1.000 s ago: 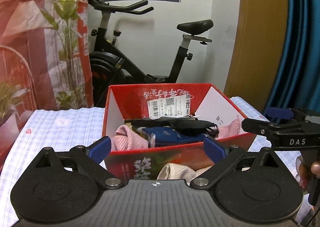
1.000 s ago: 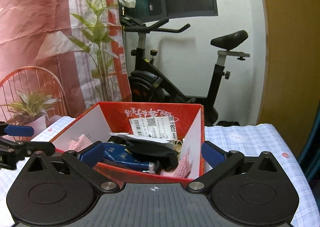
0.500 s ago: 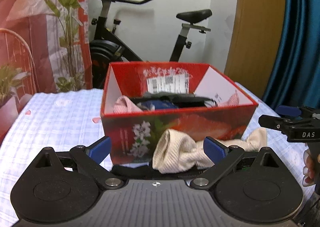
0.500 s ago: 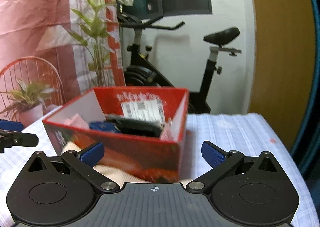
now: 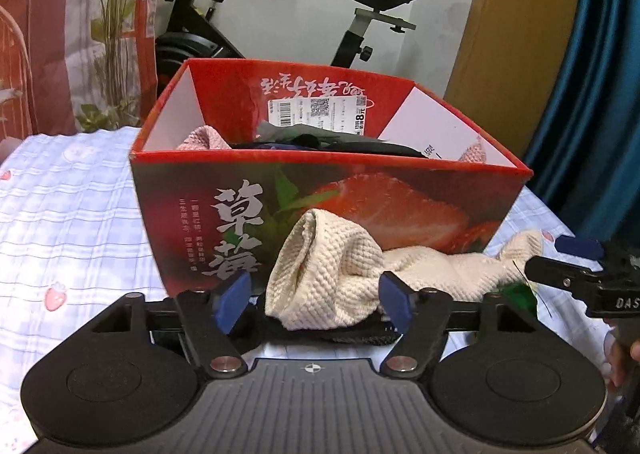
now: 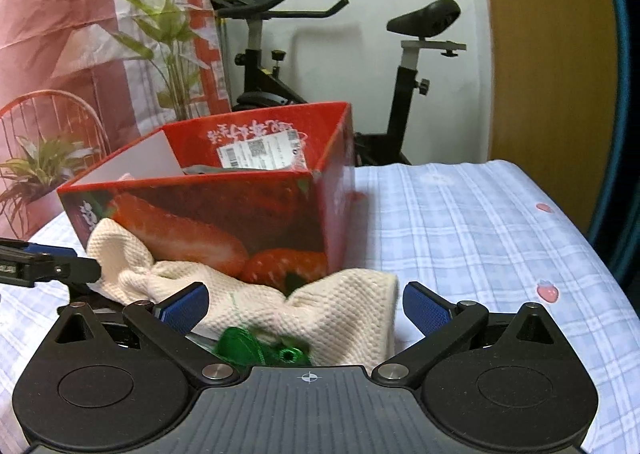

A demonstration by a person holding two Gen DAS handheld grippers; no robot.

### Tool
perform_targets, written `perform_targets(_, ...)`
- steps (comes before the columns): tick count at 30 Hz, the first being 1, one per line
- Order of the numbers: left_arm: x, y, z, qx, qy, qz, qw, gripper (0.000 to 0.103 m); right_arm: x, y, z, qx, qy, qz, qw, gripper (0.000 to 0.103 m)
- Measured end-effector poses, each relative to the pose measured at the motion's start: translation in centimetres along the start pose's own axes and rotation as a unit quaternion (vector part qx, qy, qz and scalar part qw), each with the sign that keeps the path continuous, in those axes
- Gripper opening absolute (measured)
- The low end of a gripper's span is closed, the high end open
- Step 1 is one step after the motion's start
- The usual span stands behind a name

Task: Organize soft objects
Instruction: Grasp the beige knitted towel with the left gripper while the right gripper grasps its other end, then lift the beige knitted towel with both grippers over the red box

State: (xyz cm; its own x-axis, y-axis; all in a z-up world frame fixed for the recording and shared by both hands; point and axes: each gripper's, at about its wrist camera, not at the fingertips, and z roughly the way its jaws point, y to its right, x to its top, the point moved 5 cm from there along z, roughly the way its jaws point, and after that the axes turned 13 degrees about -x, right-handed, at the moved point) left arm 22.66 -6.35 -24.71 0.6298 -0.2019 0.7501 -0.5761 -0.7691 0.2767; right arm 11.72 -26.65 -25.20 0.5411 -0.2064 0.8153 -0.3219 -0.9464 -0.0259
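A cream waffle-knit cloth (image 5: 332,274) lies bunched on the bedsheet against the front of a red strawberry box (image 5: 360,206). My left gripper (image 5: 314,294) straddles the cloth's raised left end. Its jaws are closing, and the left pad (image 5: 232,300) still stands clear of the fabric. My right gripper (image 6: 304,306) is wide open around the cloth's right end (image 6: 348,306), with a green shiny item (image 6: 256,348) just under it. The box (image 6: 208,214) holds a pink cloth (image 5: 202,138) and dark items (image 5: 344,144). Each gripper shows at the other view's edge.
The box stands on a blue-checked sheet (image 6: 480,234) with strawberry prints. An exercise bike (image 5: 280,26), a plant (image 6: 168,34), a pink curtain and a red wire chair (image 6: 52,122) stand behind the bed. A blue curtain (image 5: 592,94) hangs on the right.
Both grippers have sunk in front of the box, down to the cream cloth. The left gripper's jaws have narrowed around the cloth's left end. The right gripper stays wide.
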Motion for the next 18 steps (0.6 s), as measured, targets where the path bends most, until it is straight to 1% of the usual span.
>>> perform_targets(2, 0.1, -0.1, 0.5, -0.01, 0.0, -0.006, 0.9999, 0.058, -0.1, 0.4, 0.2, -0.003, 0.0, 0.004, 1.0, 0.102)
perform_targets(3, 0.1, -0.1, 0.7, -0.014, -0.002, -0.008, 0.9999, 0.056, 0.0, 0.7, 0.4, -0.004, 0.0, 0.005, 1.0, 0.102)
perform_targets(5, 0.0, 0.0, 1.1, -0.021, -0.007, -0.012, 0.9997, 0.045, 0.0, 1.3, 0.7, -0.01, -0.002, 0.011, 1.0, 0.102)
perform_targets(6, 0.0, -0.1, 1.3, -0.023, -0.009, -0.012, 0.9996, 0.042, 0.0, 1.6, 0.9, -0.012, -0.003, 0.013, 1.0, 0.102)
perform_targets(7, 0.0, 0.0, 1.5, -0.023, -0.012, -0.011, 0.9996, 0.032, 0.1, 1.9, 1.3, -0.015, -0.005, 0.017, 1.0, 0.102)
perform_targets(8, -0.2, 0.0, 1.7, -0.02, -0.019, -0.009, 0.9996, 0.02, 0.1, 2.1, 1.6, -0.018, -0.008, 0.022, 1.0, 0.102)
perform_targets(9, -0.3, 0.0, 1.9, -0.016, -0.025, -0.006, 0.9996, 0.018, 0.1, 2.4, 1.9, -0.023, -0.011, 0.027, 0.999, 0.101)
perform_targets(12, -0.4, -0.1, 1.9, -0.021, -0.023, -0.006, 0.9995, 0.016, 0.0, 2.8, 3.2, -0.018, -0.035, 0.045, 0.998, 0.09)
perform_targets(14, -0.3, -0.3, 1.6, -0.026, -0.02, -0.013, 0.9994, 0.014, -0.1, 2.9, 4.0, -0.013, -0.049, 0.061, 0.997, 0.076)
perform_targets(15, -0.3, -0.4, 1.4, -0.027, -0.018, -0.016, 0.9993, 0.014, -0.2, 3.0, 4.2, -0.01, -0.055, 0.067, 0.996, 0.072)
perform_targets(16, -0.3, -0.4, 1.2, -0.029, -0.016, -0.016, 0.9993, 0.014, -0.3, 3.0, 4.4, -0.005, -0.059, 0.075, 0.995, 0.063)
perform_targets(17, -0.2, -0.3, 0.9, -0.03, -0.014, -0.016, 0.9993, 0.014, -0.3, 2.9, 4.5, 0.004, -0.062, 0.082, 0.995, 0.057)
perform_targets(18, -0.2, -0.3, 0.6, -0.032, -0.011, -0.015, 0.9993, 0.014, -0.3, 2.8, 4.5, 0.008, -0.065, 0.085, 0.994, 0.054)
